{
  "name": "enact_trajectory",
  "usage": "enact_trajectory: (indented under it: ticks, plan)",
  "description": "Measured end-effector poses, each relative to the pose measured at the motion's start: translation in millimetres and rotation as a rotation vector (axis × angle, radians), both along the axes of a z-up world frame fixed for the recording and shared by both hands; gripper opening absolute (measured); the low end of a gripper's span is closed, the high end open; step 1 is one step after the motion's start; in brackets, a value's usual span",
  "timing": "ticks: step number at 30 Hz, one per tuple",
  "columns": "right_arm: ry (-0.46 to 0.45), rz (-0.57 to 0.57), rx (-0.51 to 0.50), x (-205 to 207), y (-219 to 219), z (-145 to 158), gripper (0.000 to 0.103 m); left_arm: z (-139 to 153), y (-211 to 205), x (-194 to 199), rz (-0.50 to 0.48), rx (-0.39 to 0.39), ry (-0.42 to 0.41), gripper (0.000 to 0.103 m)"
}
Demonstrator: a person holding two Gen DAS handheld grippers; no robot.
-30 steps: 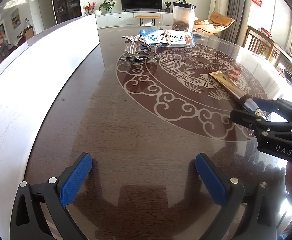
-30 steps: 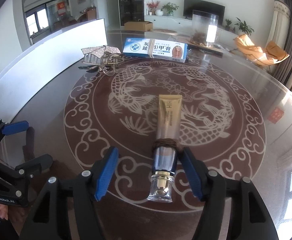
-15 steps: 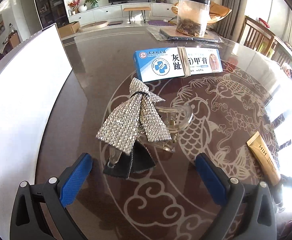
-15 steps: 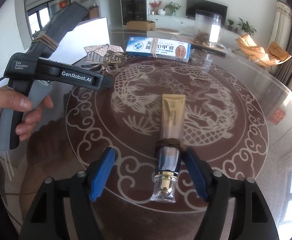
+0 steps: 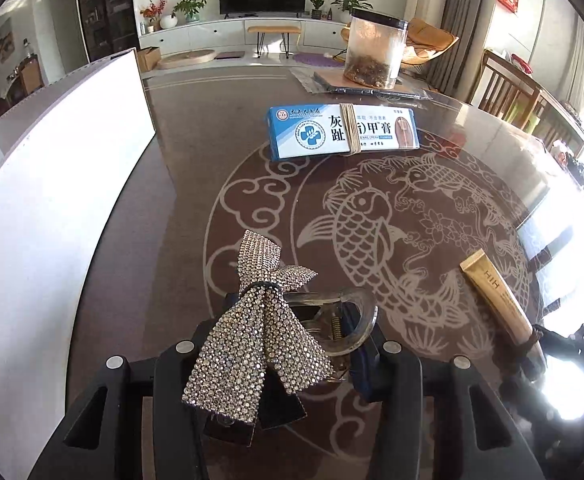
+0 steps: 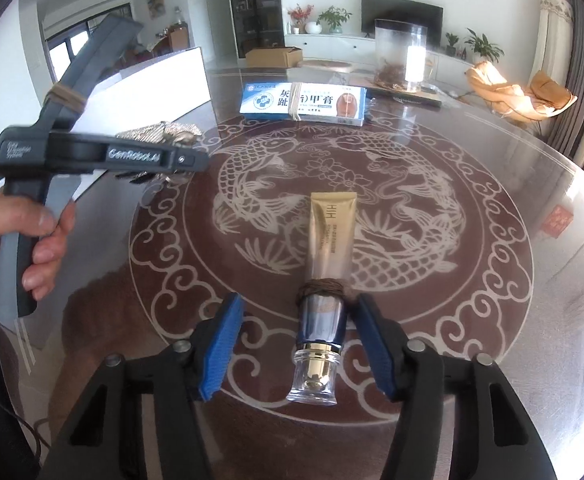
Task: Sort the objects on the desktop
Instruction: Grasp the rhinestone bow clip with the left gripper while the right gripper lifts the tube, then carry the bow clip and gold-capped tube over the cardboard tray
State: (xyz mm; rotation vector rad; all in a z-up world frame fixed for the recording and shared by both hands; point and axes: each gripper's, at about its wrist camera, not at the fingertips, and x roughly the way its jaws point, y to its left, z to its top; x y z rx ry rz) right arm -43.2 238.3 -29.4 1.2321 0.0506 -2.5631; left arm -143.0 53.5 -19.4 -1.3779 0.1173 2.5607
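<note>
Left gripper [image 5: 280,344] closed around the rhinestone bow hair clip [image 5: 258,332]; fingers pressed in on either side of the clear claw part, sparkly bow draped over the top and hiding most of the blue pads; whether the clip is lifted or resting on the table [image 5: 196,200] cannot be told from this view.

Right gripper [image 6: 296,348] spread wide, holding nothing; its blue pads [image 6: 222,350] flank the cap end of the gold cream tube [image 6: 330,256]; right pad just beside the dark blue collar, left pad well apart from it; contact on the right side unclear.

Tube lies flat on the glass-topped table, crimped end pointing away over the fish pattern, clear cap toward the camera, a brown band wound around its neck.

Blue-and-white ointment box [image 5: 342,130] lies farther back on the table, banded across its middle; clear canister [image 5: 374,54] with brown contents behind it, at the far edge.

White board [image 5: 56,200] stands along the left edge of the table.

From the right wrist view, the person's left hand [image 6: 16,248] grips the left gripper's handle.
</note>
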Motion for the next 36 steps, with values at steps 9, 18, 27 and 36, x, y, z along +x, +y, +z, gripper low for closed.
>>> enact_trajectory:
  ticks: [9, 18, 27, 36]
  plan:
    - [-0.052, 0.05, 0.111, -8.5, -4.3, 6.2, 0.029, 17.5, -17.0, 97.5, -0.029, -0.019, 0.015, 0.048]
    - [-0.124, 0.009, -0.235, -7.1, 15.7, 62.9, 0.029, 92.9, -61.5, 124.2, 0.034, 0.097, 0.114, 0.048]
    - [-0.006, 0.219, -0.412, -21.5, -103.8, 155.4, 0.029, 162.8, -171.5, 116.9, 0.221, 0.068, 0.218, 0.048]
    - [-0.044, 0.48, -0.379, -22.3, -303.0, 137.6, 0.029, 110.4, -298.8, 100.9, 0.499, -0.033, 0.07, 0.048]
